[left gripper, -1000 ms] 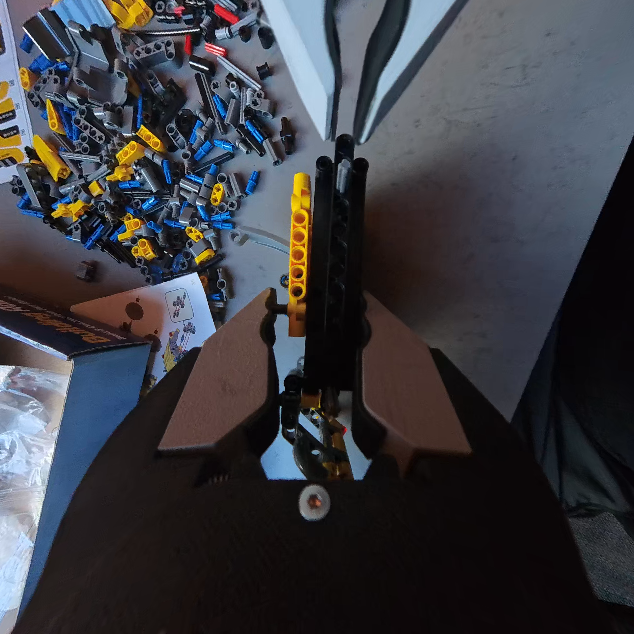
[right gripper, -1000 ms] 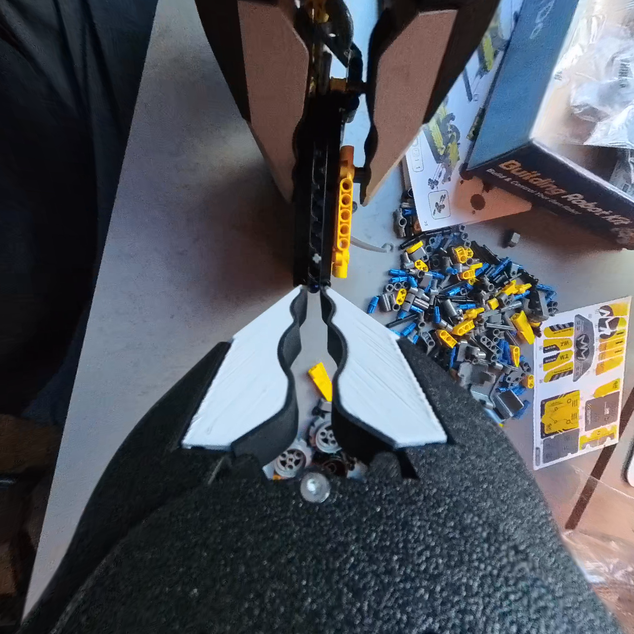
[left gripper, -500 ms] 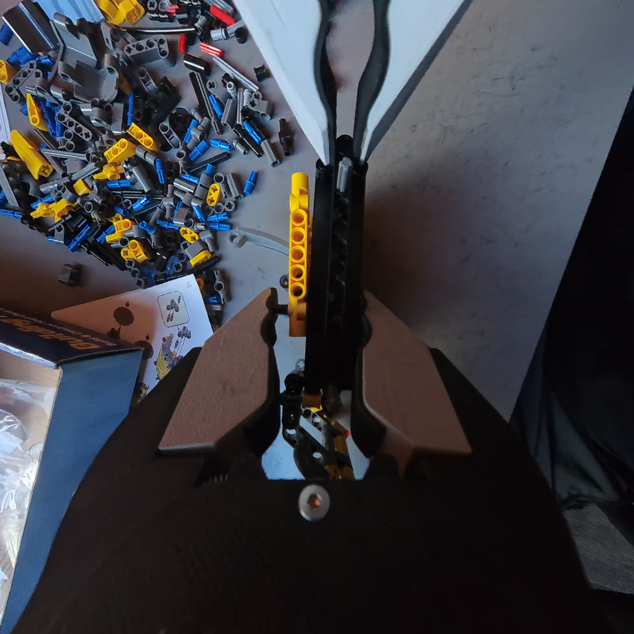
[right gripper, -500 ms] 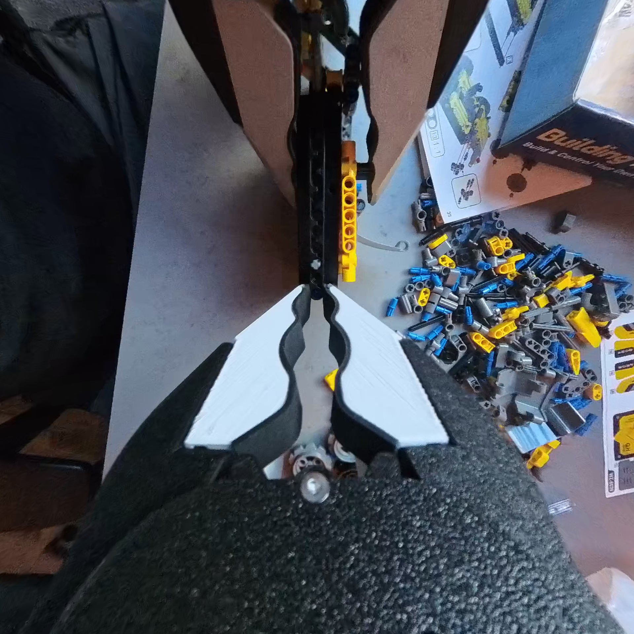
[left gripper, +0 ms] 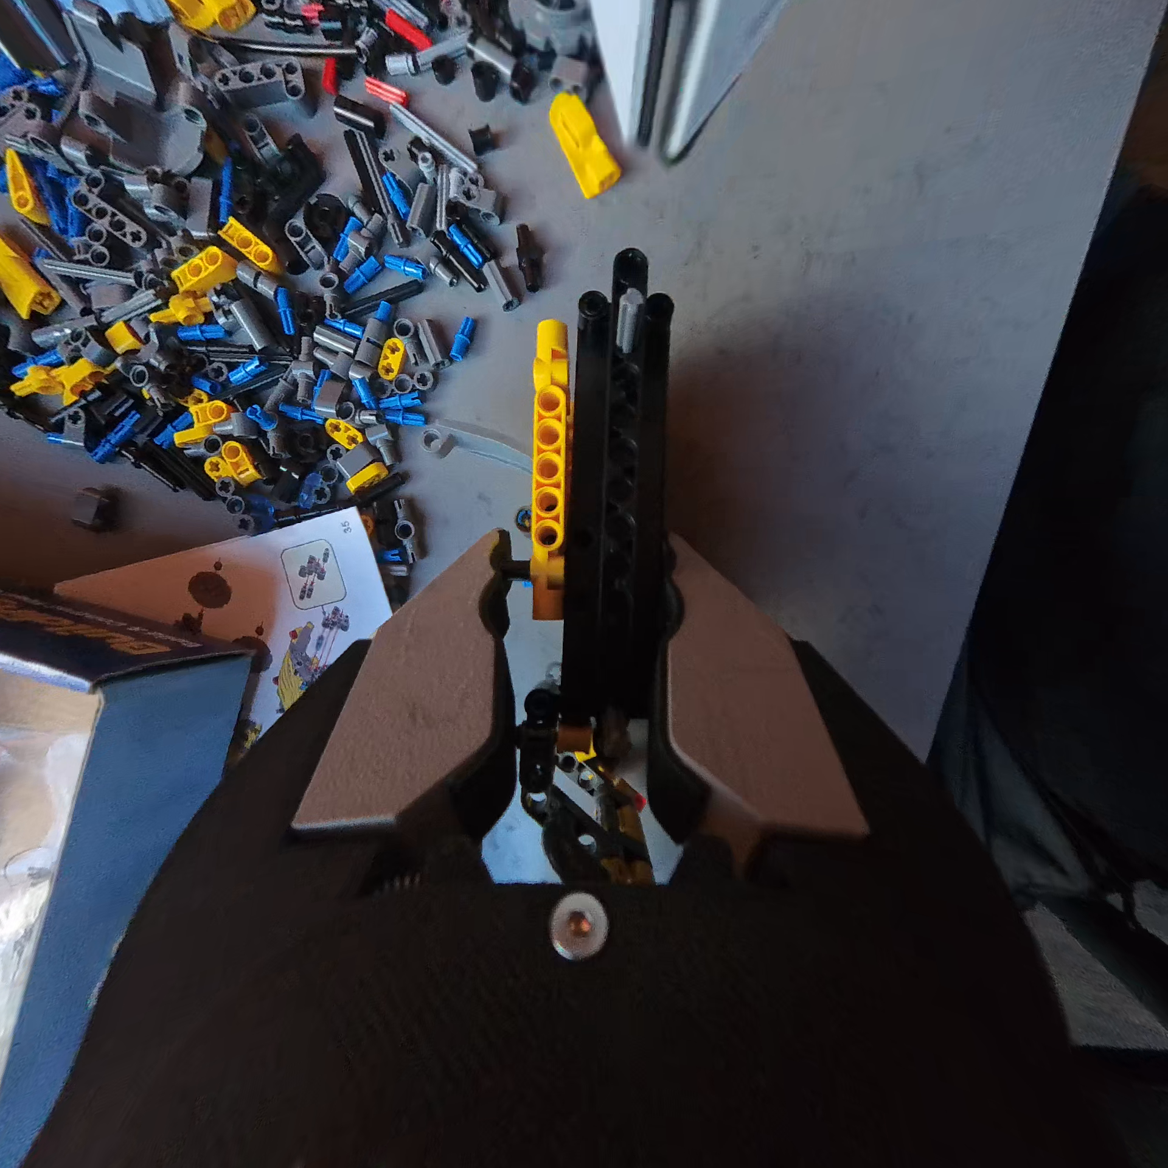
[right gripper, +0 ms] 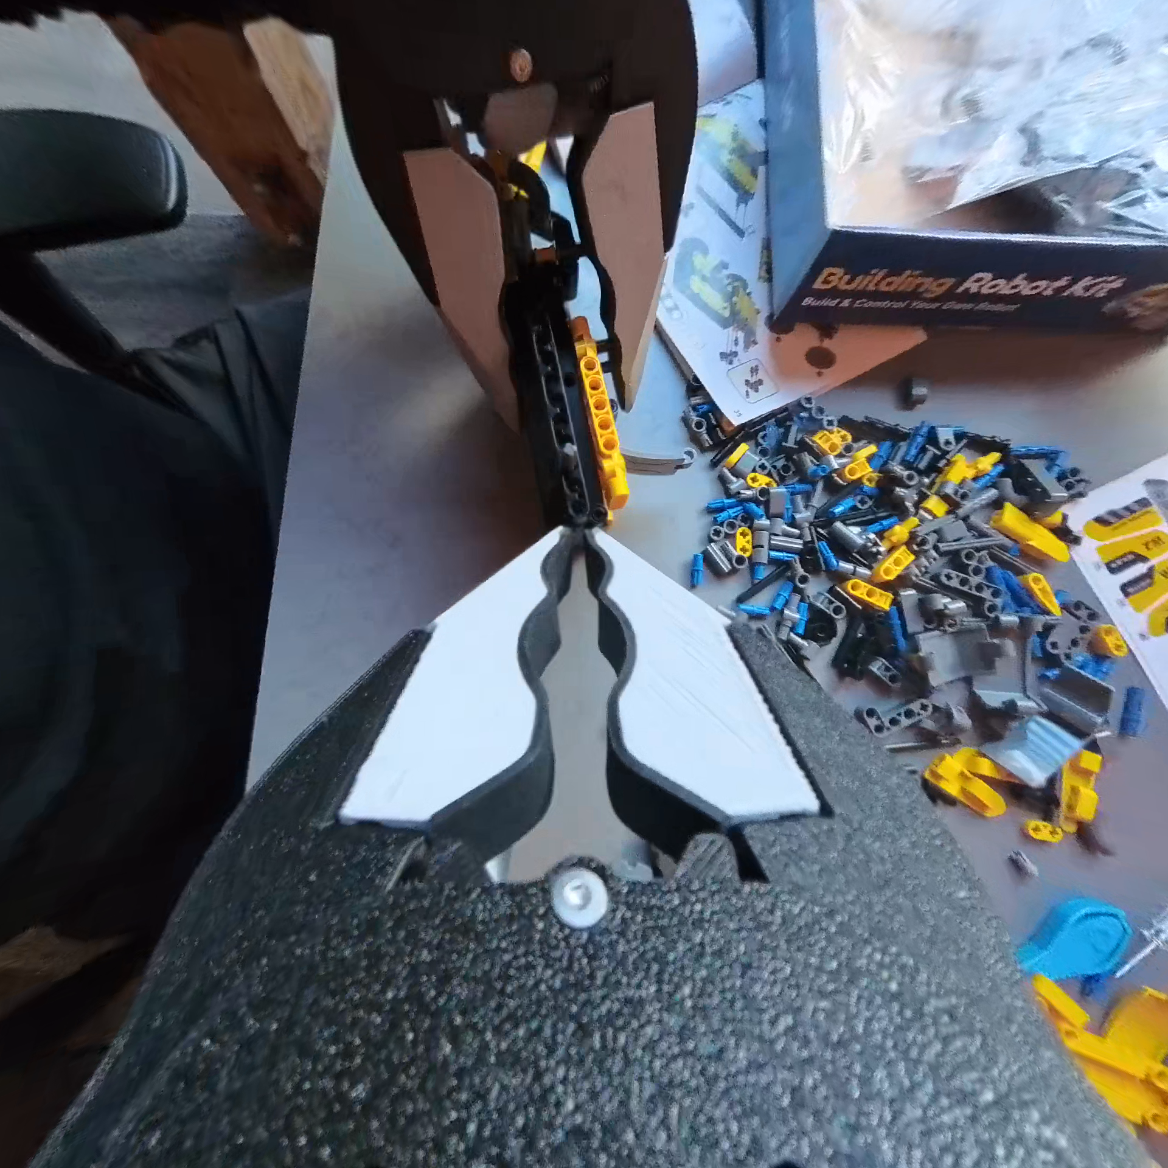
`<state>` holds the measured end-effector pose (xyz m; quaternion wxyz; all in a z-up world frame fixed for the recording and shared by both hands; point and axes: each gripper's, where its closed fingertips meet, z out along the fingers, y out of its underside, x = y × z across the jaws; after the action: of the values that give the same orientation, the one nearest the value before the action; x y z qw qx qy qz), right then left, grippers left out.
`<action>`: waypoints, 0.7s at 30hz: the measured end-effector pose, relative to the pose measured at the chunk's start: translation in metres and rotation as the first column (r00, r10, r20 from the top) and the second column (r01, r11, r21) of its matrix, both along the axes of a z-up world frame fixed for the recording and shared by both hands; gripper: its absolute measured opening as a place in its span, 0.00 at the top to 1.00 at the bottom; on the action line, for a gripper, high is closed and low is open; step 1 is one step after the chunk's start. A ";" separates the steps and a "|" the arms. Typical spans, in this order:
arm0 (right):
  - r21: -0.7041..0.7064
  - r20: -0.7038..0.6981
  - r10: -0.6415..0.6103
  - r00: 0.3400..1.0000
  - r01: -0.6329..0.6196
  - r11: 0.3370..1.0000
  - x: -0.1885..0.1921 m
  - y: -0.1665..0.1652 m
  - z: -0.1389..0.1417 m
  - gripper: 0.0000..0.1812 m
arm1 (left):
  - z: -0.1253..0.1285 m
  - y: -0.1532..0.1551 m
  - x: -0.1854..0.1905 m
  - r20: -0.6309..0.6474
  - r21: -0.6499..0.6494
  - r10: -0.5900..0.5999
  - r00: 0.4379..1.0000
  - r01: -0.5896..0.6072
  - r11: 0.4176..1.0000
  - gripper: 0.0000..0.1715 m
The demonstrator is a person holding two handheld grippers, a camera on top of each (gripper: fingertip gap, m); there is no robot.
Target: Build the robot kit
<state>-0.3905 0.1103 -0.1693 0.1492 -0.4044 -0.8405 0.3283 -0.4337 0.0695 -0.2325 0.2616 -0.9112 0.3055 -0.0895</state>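
My left gripper (left gripper: 588, 550), with brown pads, is shut on a long black beam assembly (left gripper: 616, 474) that points forward above the grey table. A yellow holed beam (left gripper: 548, 468) is pinned to the assembly's left side, and a grey pin (left gripper: 629, 316) sits at its far tip. My right gripper (right gripper: 578, 537), with white fingers, is closed to a thin slit with nothing in it. It faces the assembly's tip (right gripper: 584, 515) end on. In the left wrist view it shows blurred at the top (left gripper: 657, 76), well apart from the tip. The left gripper (right gripper: 572, 411) also shows in the right wrist view.
A pile of small blue, yellow, grey and black parts (left gripper: 221, 316) lies left of the assembly. A loose yellow piece (left gripper: 581, 148) lies beyond it. A blue box (right gripper: 948, 284), a booklet (left gripper: 303, 588) and a sticker sheet (right gripper: 1131, 556) lie nearby. The table edge (right gripper: 297, 442) borders dark cloth.
The right gripper, which touched the assembly's tip half a second ago, has drawn back from it. The left gripper still holds the assembly the same way.
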 end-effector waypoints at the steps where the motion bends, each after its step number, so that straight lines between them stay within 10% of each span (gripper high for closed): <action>1: -0.007 -0.010 0.001 1.000 -0.001 1.000 0.001 0.000 0.004 1.00 | 0.000 0.001 0.000 0.010 -0.002 -0.012 1.000 0.012 1.000 0.75; 7: 0.073 -0.161 -0.089 0.983 0.102 0.992 -0.015 0.004 0.001 1.00 | 0.001 0.002 -0.001 0.051 -0.024 -0.009 0.999 0.011 1.000 0.75; 12: -0.290 -0.292 -0.152 0.944 0.064 0.955 -0.009 -0.012 0.032 1.00 | 0.001 0.001 -0.001 0.032 -0.015 -0.005 0.999 0.006 1.000 0.75; 17: -0.162 -0.509 -0.091 0.856 0.008 0.987 0.004 -0.013 0.041 1.00 | 0.001 0.000 0.001 -0.026 0.024 -0.007 1.000 0.007 1.000 0.75; 21: -0.103 -0.411 -0.065 0.910 0.025 0.994 0.001 -0.015 0.010 1.00 | 0.001 0.001 0.003 -0.026 0.033 -0.003 1.000 0.004 0.999 0.75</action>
<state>-0.3891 0.0958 -0.1597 0.3116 -0.3517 -0.7639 0.4424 -0.4309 0.0701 -0.2316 0.2726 -0.9073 0.3118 -0.0729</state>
